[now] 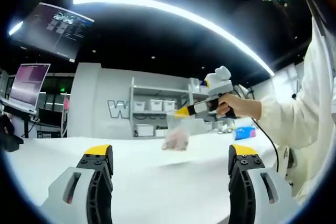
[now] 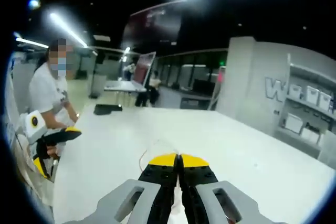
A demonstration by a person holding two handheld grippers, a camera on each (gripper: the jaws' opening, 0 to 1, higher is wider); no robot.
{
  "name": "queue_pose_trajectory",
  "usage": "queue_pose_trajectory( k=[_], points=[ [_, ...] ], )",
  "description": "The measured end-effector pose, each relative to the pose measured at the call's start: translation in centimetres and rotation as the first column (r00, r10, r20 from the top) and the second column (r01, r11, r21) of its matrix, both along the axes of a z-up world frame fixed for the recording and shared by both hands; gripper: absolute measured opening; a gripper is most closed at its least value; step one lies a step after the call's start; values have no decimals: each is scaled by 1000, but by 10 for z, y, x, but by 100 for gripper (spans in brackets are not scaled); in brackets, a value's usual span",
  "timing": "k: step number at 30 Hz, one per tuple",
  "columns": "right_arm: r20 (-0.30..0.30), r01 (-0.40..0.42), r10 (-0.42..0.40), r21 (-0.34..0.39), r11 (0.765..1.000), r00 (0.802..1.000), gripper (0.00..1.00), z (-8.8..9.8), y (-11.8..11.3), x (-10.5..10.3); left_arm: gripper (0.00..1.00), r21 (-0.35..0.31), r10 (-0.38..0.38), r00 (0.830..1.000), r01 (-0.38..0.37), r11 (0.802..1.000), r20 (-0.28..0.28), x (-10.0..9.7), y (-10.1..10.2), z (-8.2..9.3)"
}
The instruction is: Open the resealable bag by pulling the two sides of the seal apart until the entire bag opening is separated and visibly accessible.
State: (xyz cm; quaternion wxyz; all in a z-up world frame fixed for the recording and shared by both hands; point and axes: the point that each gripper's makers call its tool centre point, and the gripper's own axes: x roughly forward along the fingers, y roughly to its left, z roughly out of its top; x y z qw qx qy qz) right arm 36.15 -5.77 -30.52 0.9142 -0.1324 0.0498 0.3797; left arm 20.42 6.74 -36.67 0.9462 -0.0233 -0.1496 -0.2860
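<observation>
Clear plastic bag hangs mid-frame, clenched by our right gripper for pulling; left gripper gapes, released.

Left gripper: I see grey bodies, black inner jaws, yellow tips, at the bottom of the left gripper view.
Right gripper: same grey, black and yellow; from the left gripper view its tip reads yellow, its top white.
Resealable bag: clear, with pinkish contents, centre of frame.
Table: plain white.
Sleeve: white, at right.
Wall: pale grey with white block lettering.
Monitor: pink-purple screen, at left.
Ceiling: black, crossed by a white light strip.
</observation>
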Motion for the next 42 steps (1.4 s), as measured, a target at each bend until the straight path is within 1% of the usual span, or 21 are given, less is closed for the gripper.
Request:
queue_pose_trajectory(
  k=[6, 13, 24, 36, 42],
  points=[
    [-8, 9, -9, -2, 1000, 1000, 0, -2, 0, 10, 89, -2, -6, 1000, 6, 1000, -1, 0, -1, -1],
    [-14, 23, -23, -15, 1000, 1000, 0, -3, -2, 24, 88, -5, 11, 1000, -11, 1000, 5, 2, 5, 2],
    [-15, 42, -43, -35, 999, 999, 0, -7, 0, 42, 88, 0, 16, 1000, -16, 1000, -8, 4, 7, -3],
    [-1, 91, -91, -68, 994, 996, 0, -7, -14, 67, 88, 1, 20, 1000, -20, 1000, -9, 5, 8, -4],
    [-3, 111, -111, -58, 992, 994, 0, -6, -20, 76, 87, 10, 21, 1000, -21, 1000, -13, 5, 7, -6]
  ],
)
